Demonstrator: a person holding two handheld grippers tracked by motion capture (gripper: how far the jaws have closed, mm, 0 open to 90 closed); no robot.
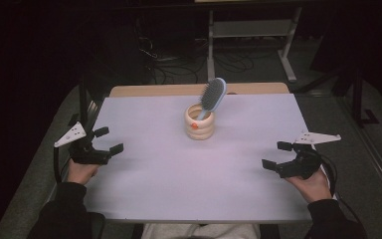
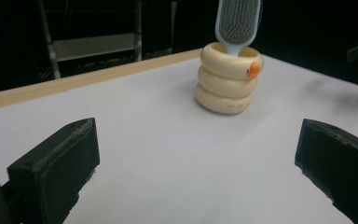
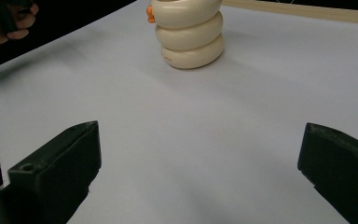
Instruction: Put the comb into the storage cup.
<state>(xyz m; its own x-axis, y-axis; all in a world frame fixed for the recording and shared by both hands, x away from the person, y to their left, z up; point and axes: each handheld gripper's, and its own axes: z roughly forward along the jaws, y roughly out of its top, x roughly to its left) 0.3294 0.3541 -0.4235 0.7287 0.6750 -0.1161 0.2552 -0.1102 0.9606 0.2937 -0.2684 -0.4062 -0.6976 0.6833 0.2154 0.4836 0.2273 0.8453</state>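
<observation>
While you hold both hands low at the near corners of the white bench (image 1: 144,189), the high view shows the work waiting in the middle: a cream holder shaped like three stacked rings with a small orange knob (image 1: 200,122), and a pale blue hairbrush with dark bristles (image 1: 213,94) standing in it, handle down and head leaning up and to the right. That lean probably comes from the handle resting against the holder's rim, so the head juts free above it where it can be gripped. Your left gripper (image 1: 106,141) sits at the bench's left edge and your right gripper (image 1: 277,155) near the right edge, both well apart from the holder, both aimed inward at it.

From the left gripper view, your fingers (image 2: 56,163) stand wide apart with nothing between them but bare bench. The holder (image 2: 227,86) sits ahead and to the right, the brush head (image 2: 238,21) rising out of its mouth.

From the right gripper view, your fingers (image 3: 58,163) are likewise spread wide and empty. The holder (image 3: 191,35) lies ahead, its top cut off by the frame, and your left hand (image 3: 7,21) shows at the far corner.
</observation>
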